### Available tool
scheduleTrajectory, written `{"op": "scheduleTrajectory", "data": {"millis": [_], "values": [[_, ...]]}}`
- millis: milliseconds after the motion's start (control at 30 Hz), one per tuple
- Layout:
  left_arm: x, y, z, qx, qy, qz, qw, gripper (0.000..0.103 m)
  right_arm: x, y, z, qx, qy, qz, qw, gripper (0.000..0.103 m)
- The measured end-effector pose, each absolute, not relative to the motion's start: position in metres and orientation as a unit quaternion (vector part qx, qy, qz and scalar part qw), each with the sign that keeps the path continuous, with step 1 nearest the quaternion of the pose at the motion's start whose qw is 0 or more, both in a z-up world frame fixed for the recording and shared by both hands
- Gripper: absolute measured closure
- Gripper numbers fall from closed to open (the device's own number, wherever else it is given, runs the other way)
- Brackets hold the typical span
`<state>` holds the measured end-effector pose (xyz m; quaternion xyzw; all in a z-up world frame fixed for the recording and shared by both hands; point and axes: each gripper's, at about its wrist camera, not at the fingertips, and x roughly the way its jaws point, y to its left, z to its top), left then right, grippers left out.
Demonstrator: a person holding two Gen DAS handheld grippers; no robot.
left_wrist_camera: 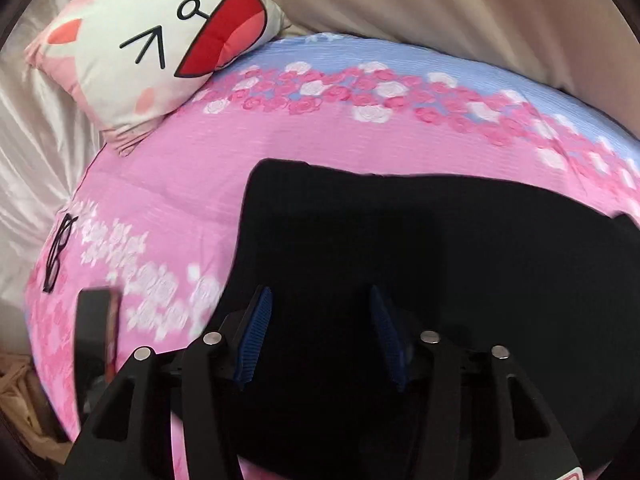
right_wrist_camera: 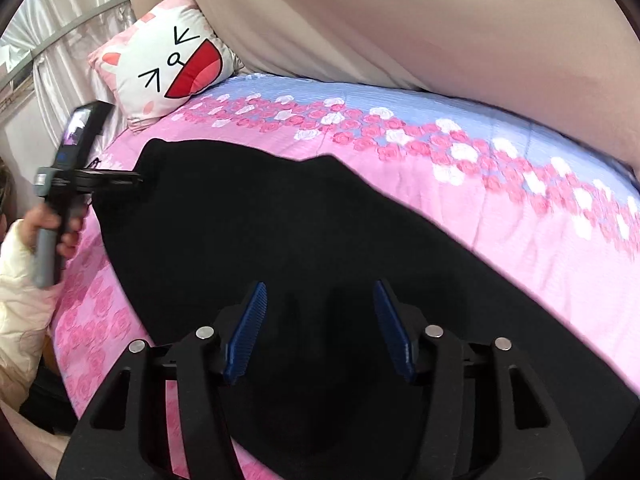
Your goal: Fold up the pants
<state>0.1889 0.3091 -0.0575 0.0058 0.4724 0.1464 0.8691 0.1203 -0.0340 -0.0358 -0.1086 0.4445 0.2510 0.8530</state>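
1. While black pants lie spread across my pink floral bedspread, my right gripper hovers over them, blue pads spread and holding nothing.
2. My left gripper hangs above the same cloth, fingers parted and bare.
3. At ten o'clock in the right view, my left hand grips that tool's handle at the pants' edge.
4. Toward eleven o'clock, a cat-face pillow rests at the bedspread's corner.
5. Glasses lie at nine o'clock in the left view.
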Motion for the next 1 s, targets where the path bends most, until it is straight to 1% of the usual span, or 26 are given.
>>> {"op": "scheduleTrajectory", "data": {"millis": [167,200,233,267,300,333,400,433,500,567,600,667,700,800,933,1000], "values": [[0.192,0.302,-0.052,0.016,0.456,0.159,0.875,0.051,0.199,-0.015,-0.036,-0.135,0.446,0.253,0.848,0.049],[0.192,0.302,-0.053,0.017,0.458,0.161,0.874,0.051,0.215,-0.012,-0.039,-0.134,0.45,0.256,0.845,0.051],[0.192,0.302,-0.055,0.017,0.46,0.163,0.872,0.05,0.235,-0.003,-0.048,-0.137,0.463,0.264,0.835,0.055],[0.191,0.303,-0.057,0.017,0.461,0.165,0.872,0.047,0.247,0.003,-0.057,-0.145,0.476,0.267,0.825,0.065],[0.19,0.306,-0.058,0.019,0.458,0.171,0.872,0.042,0.258,0.01,-0.069,-0.154,0.494,0.271,0.812,0.085],[0.188,0.307,-0.058,0.026,0.454,0.178,0.873,0.039,0.264,0.016,-0.081,-0.157,0.513,0.287,0.794,0.09],[0.189,0.308,-0.058,0.029,0.452,0.18,0.873,0.036,0.263,0.029,-0.079,-0.188,0.495,0.291,0.797,0.099],[0.189,0.309,-0.058,0.027,0.452,0.18,0.873,0.036,0.262,0.032,-0.066,-0.203,0.466,0.28,0.815,0.099],[0.191,0.31,-0.06,0.027,0.449,0.186,0.873,0.029,0.27,0.028,-0.059,-0.183,0.452,0.281,0.827,0.099],[0.193,0.309,-0.061,0.039,0.441,0.201,0.874,0.022,0.283,0.022,-0.084,-0.175,0.49,0.27,0.81,0.098],[0.192,0.308,-0.061,0.041,0.439,0.202,0.874,0.022,0.28,0.017,-0.082,-0.159,0.481,0.272,0.818,0.097],[0.189,0.308,-0.057,0.039,0.437,0.201,0.876,0.024,0.261,0.005,-0.058,-0.132,0.446,0.27,0.843,0.096],[0.186,0.307,-0.054,0.038,0.436,0.202,0.876,0.027,0.246,-0.002,-0.044,-0.127,0.422,0.261,0.859,0.093],[0.167,0.296,-0.033,0.046,0.407,0.216,0.887,0.028,0.193,-0.033,-0.02,-0.104,0.391,0.264,0.876,0.093],[0.142,0.255,-0.002,0.048,0.373,0.176,0.91,0.028,0.139,-0.089,-0.027,-0.096,0.415,0.234,0.874,0.093],[0.138,0.229,0.001,0.051,0.37,0.143,0.916,0.027,0.115,-0.13,-0.036,-0.082,0.431,0.191,0.878,0.093]]}}
